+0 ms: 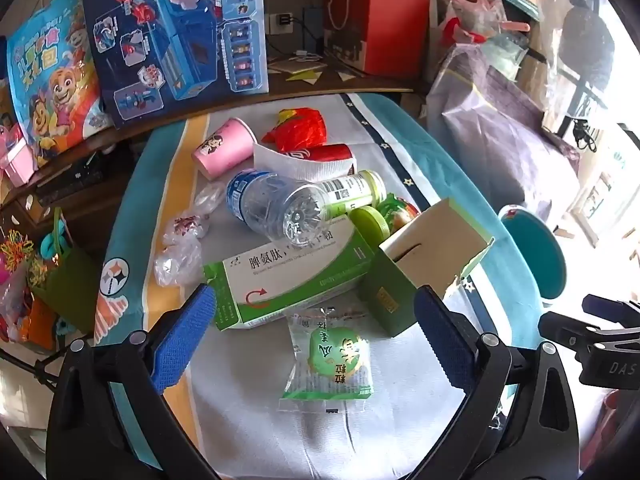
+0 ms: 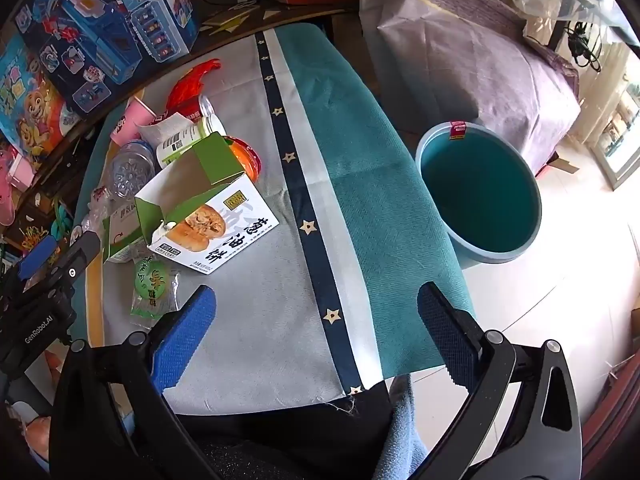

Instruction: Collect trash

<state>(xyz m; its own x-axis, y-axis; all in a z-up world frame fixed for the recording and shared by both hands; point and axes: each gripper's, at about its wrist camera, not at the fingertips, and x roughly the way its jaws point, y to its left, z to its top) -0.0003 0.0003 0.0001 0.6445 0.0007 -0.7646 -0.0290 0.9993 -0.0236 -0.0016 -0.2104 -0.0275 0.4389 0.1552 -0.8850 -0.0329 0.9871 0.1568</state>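
Trash lies heaped on the cloth-covered desk (image 1: 248,420), green snack packet (image 1: 332,354) nearest the left gripper (image 1: 316,320), both jaws spread and empty; best pinch it across its flat sides, then carry to the teal bin (image 2: 480,192) beside the desk

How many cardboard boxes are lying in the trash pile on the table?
2. The green-and-white medicine box lies at the pile's near edge, under the clear bottle. The open pancake box leans against its right end. Others may be hidden beneath the pile.
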